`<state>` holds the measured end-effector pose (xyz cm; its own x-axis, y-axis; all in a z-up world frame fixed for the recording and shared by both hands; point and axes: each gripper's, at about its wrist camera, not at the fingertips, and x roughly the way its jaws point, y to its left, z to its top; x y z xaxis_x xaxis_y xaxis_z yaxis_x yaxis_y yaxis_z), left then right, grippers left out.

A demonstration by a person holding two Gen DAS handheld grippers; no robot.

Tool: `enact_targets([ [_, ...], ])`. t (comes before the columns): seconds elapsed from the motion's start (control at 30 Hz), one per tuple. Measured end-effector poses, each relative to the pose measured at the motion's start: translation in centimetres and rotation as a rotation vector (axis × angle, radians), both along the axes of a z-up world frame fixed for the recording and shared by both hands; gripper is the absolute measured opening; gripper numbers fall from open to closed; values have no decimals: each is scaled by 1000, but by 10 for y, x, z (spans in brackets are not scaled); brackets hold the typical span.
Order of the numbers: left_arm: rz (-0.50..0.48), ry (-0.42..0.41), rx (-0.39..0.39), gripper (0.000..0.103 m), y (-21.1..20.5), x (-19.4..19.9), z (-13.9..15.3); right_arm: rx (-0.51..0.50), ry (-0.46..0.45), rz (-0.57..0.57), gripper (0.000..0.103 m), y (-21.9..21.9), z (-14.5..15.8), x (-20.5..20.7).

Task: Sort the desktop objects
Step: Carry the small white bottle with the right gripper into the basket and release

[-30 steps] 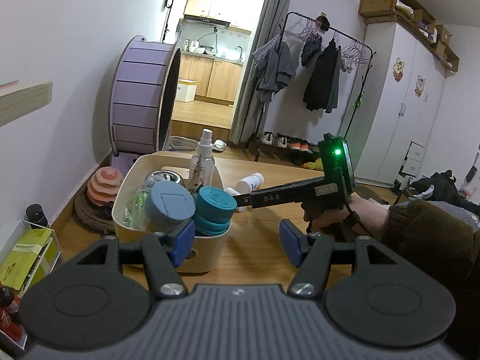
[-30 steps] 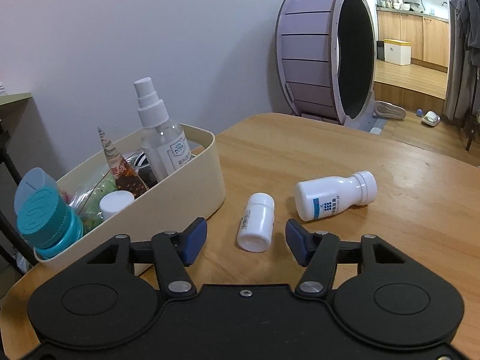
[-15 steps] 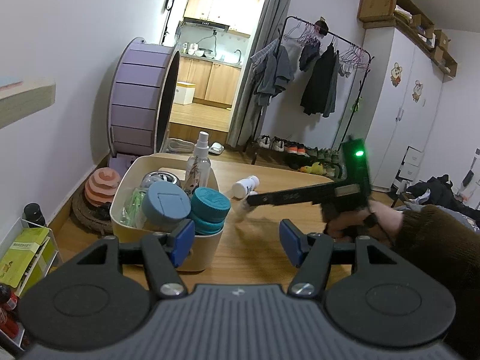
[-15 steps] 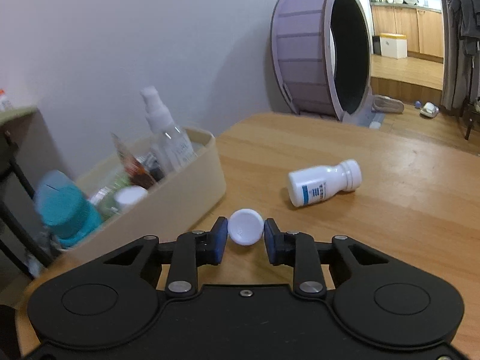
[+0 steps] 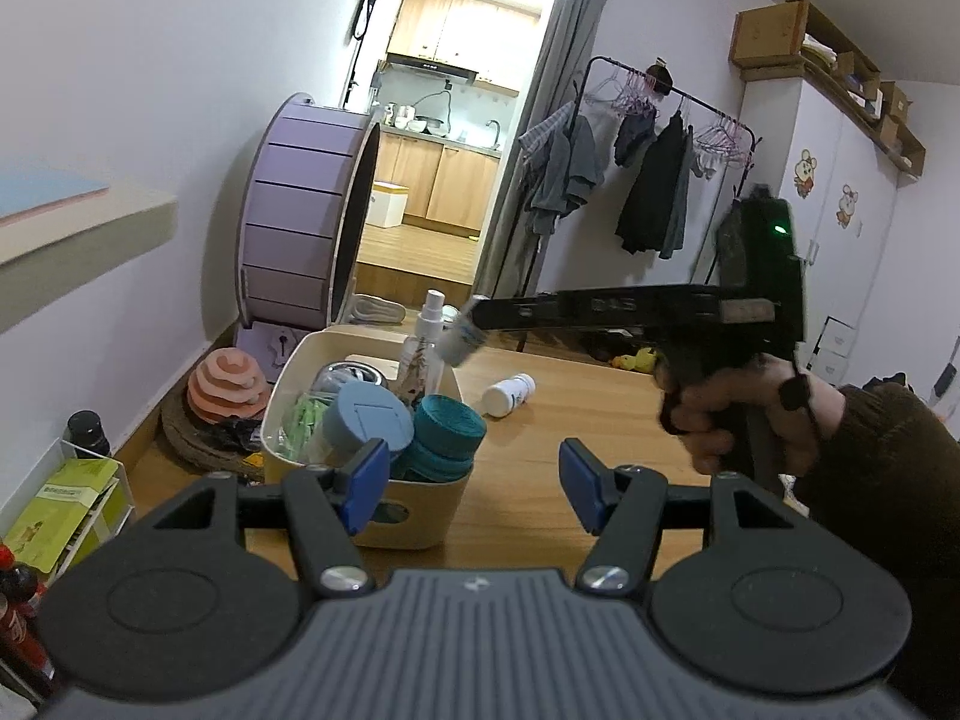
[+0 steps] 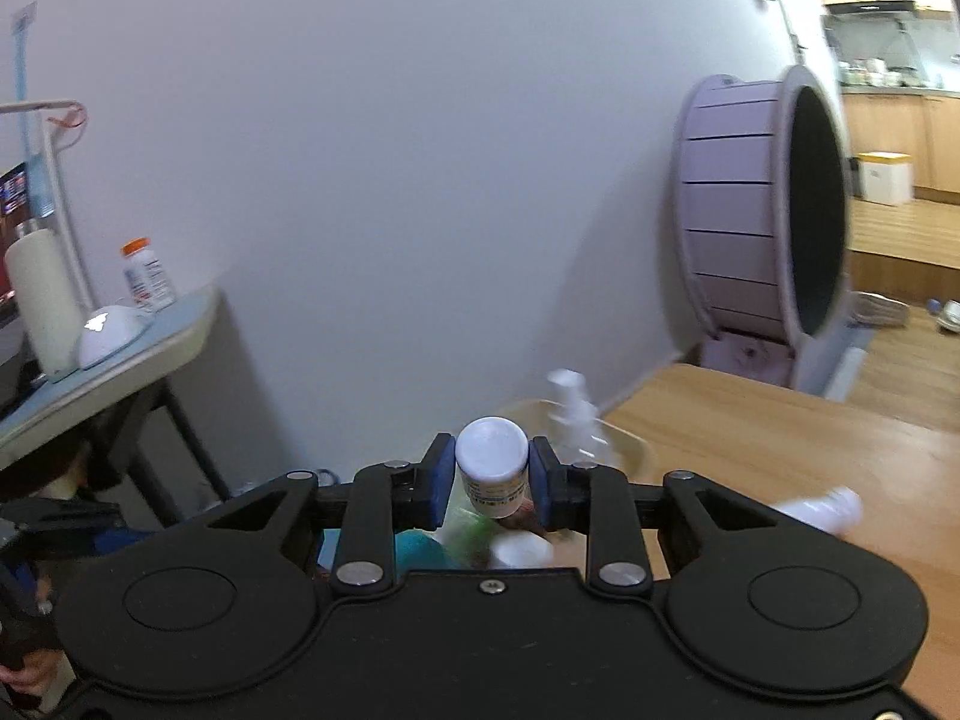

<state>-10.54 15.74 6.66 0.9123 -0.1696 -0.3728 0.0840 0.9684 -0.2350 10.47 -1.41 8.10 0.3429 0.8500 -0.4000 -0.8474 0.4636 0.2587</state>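
since a second earlier, the small white bottle [image 6: 493, 465] had left the tabletop [image 6: 780, 450] and gone up with the right tool [image 6: 491, 480], which then hung above the cream bin [image 5: 420, 510]. the bottle sat squarely between the blue pads [image 6: 440, 480], cap end toward the camera and label below, and the jaws were pinched narrow against both its sides. in the left wrist view the same bottle showed as a blurred shape at the tip of the right tool [image 5: 465, 339], over the far side of the bin and just beside the spray bottle [image 5: 427, 339]. a person's hand [image 5: 744, 414] gripped that tool's handle, with a dark sleeve behind it.

the left tool [image 5: 468, 489] hovered near the bin's near wall with its jaws spread wide and nothing between them. inside the bin stood a grey-blue lid [image 5: 366, 420] and a teal jar [image 5: 447, 435], touching each other at the near end. the second white bottle [image 5: 509, 394] lay on its side on the tabletop, apart from the bin, on its right. in the right wrist view it was only a pale blur [image 6: 822, 507] low on the right.
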Motion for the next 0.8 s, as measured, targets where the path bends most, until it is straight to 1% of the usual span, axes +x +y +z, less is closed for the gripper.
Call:
enact_targets([
  [0.07,2,0,2,61,1,-1,0,-7,17,23,27,15,-3,3],
  [0.13,6,2,2,61,2,-1,0,-5,40,30,37,26,-8,7],
  [0.17,8,4,2,61,2,-1,0,1,37,26,47,28,-9,6],
  [0.2,10,6,1,61,3,-1,-1,6,26,22,53,27,-9,4],
  [0.3,11,9,2,61,3,-1,-1,11,13,7,55,17,-9,3],
  [0.47,0,8,-9,61,1,3,-3,-10,-3,-52,55,-15,-9,12],
  [0.63,-16,4,-13,61,-2,5,-5,-94,-50,-144,59,-52,-17,25],
  [0.7,-20,-2,-17,62,-2,6,-5,-123,-55,-191,66,-67,-23,34],
  [0.8,-30,-3,-19,62,-6,8,-4,-169,-70,-250,73,-80,-35,45],
])
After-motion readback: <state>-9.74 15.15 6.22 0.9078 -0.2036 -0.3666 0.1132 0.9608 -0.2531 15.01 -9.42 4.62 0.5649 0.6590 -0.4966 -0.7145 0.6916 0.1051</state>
